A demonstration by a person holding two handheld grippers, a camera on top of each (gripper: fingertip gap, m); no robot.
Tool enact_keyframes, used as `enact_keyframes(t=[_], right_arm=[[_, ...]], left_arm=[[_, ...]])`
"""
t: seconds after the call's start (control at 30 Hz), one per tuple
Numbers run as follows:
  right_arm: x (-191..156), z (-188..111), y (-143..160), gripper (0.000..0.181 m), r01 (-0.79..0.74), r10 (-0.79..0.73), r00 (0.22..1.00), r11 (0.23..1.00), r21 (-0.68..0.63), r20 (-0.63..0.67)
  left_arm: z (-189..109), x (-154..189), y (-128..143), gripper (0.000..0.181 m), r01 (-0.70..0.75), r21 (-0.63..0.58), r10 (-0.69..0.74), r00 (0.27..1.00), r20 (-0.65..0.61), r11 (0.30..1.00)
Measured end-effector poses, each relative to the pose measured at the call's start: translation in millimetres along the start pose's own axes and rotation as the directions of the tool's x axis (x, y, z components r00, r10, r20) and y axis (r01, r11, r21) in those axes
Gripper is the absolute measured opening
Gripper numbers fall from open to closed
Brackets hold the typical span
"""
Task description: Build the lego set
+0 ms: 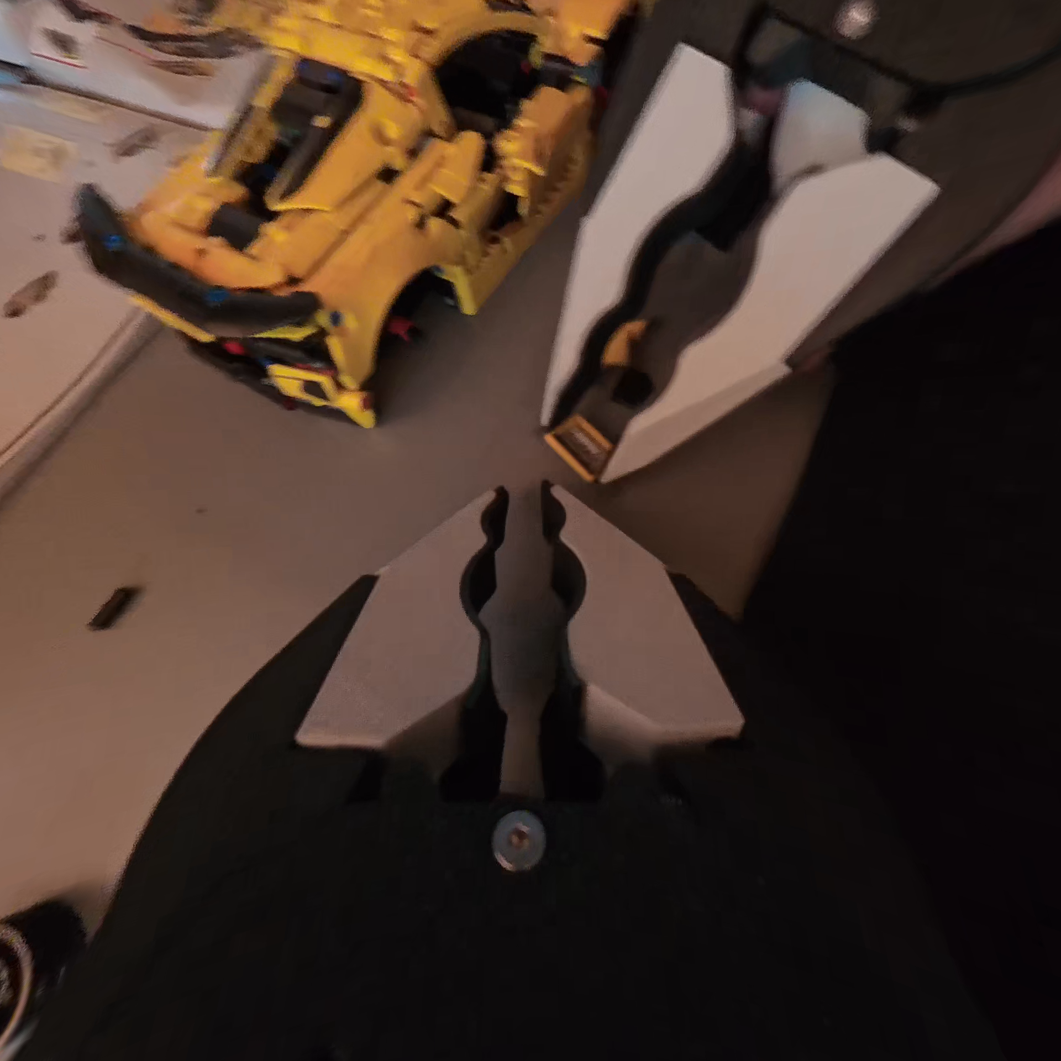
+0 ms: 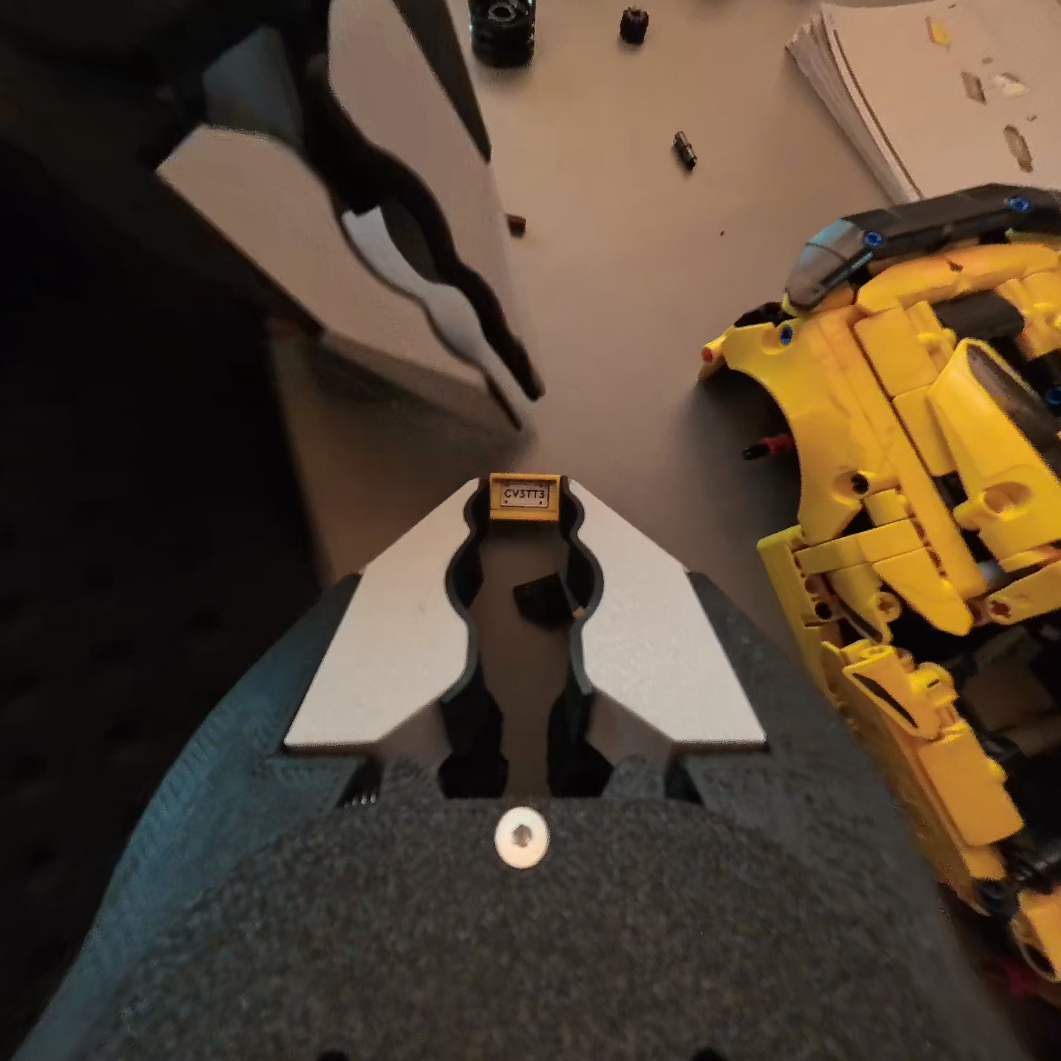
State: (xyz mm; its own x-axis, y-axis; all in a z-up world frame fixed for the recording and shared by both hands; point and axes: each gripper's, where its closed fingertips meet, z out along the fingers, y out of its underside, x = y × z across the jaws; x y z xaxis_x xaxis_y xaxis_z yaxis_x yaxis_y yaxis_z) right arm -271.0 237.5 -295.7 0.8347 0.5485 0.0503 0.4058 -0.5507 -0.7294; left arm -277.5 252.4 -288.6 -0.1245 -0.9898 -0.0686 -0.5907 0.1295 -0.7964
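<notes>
A large yellow Lego car [image 1: 356,201] with a black rear wing lies on the grey table; in the right wrist view the car [image 2: 918,517] fills the right side. My right gripper [image 2: 523,488] is shut on a small yellow licence-plate piece [image 2: 523,497] at its fingertips, left of the car. A small black part [image 2: 545,600] shows between its fingers; I cannot tell if it is attached. In the left wrist view the right gripper [image 1: 577,453] faces my left gripper [image 1: 525,494], which is empty with its jaws almost together. The two sets of tips are close.
A black wheel [image 2: 502,28], a small black gear [image 2: 630,24] and a black pin [image 2: 684,150] lie on the table beyond the grippers. A stack of white paper [image 2: 918,86] holds small loose parts. Another black pin [image 1: 112,607] lies left of my left gripper. My left and right fingertips are right by each other.
</notes>
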Motion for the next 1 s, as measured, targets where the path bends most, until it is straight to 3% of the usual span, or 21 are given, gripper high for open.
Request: enact_keyframes(t=[0.2,0.43,0.7,0.8,1.0], right_arm=[[0,2,-2,0.024,0.067,-0.067,0.997,0.998,0.014,-0.024],[-1,3,-1,0.024,-0.016,0.014,0.999,0.999,0.040,0.041],[-2,-2,-2,0.031,-0.029,0.024,0.997,0.998,0.060,0.077],[3,-11,-5,0.033,-0.002,-0.005,0.998,0.995,0.095,0.070],[-2,-4,7,0.029,0.087,-0.088,0.995,0.996,0.022,0.036]], left_arm=[[-1,0,-14,0.010,0.145,0.071,-0.139,0.987,-0.078,0.987],[11,19,-8,0.000,0.099,-0.023,-0.101,0.983,-0.156,0.995],[15,21,-9,0.000,0.086,-0.025,-0.089,0.984,-0.154,0.996],[15,22,-10,0.000,0.094,-0.026,-0.096,0.984,-0.153,0.995],[16,23,-10,0.000,0.079,-0.040,-0.084,0.987,-0.136,0.996]])
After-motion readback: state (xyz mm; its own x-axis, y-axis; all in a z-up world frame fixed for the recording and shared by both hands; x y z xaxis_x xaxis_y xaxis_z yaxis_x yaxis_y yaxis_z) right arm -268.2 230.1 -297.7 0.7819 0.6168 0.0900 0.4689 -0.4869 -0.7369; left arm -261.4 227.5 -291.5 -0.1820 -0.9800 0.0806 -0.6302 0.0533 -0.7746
